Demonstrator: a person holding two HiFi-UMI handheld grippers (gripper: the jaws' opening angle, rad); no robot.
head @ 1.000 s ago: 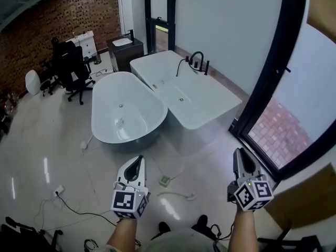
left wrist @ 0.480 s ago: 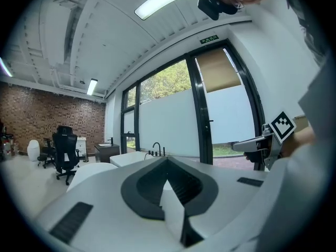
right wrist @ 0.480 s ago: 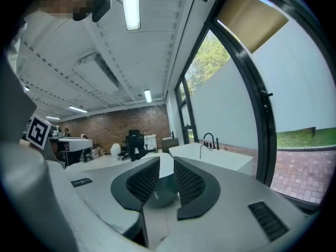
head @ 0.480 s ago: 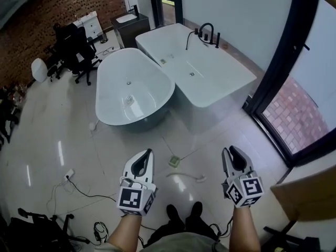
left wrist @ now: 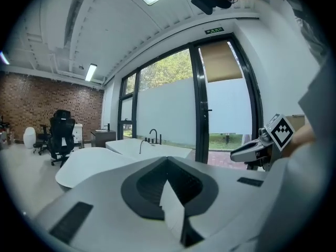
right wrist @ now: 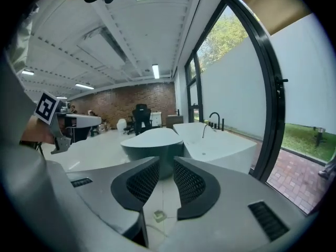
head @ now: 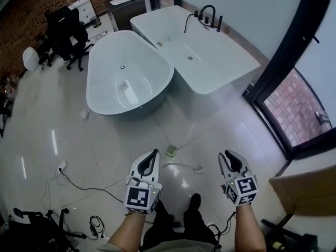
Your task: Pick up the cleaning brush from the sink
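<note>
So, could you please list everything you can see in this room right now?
Oval bathtub: one, white inside, grey outside, middle of the floor.
Rectangular bathtub: one, white, beside the oval one, along the window wall.
Tap: one, black, at the rectangular bathtub's far end.
Sink: one, white on a dark cabinet, far end.
Office chair: at least one, black, far left.
Socket strip: one, white, on the floor at left.
Small square block: one, greenish, on the floor ahead of the tongs.
Cardboard: one, brown, lower right.
Cleaning brush: none visible.
Left tongs: one, white, shut, empty.
Right tongs: one, white, slightly open, empty.
</note>
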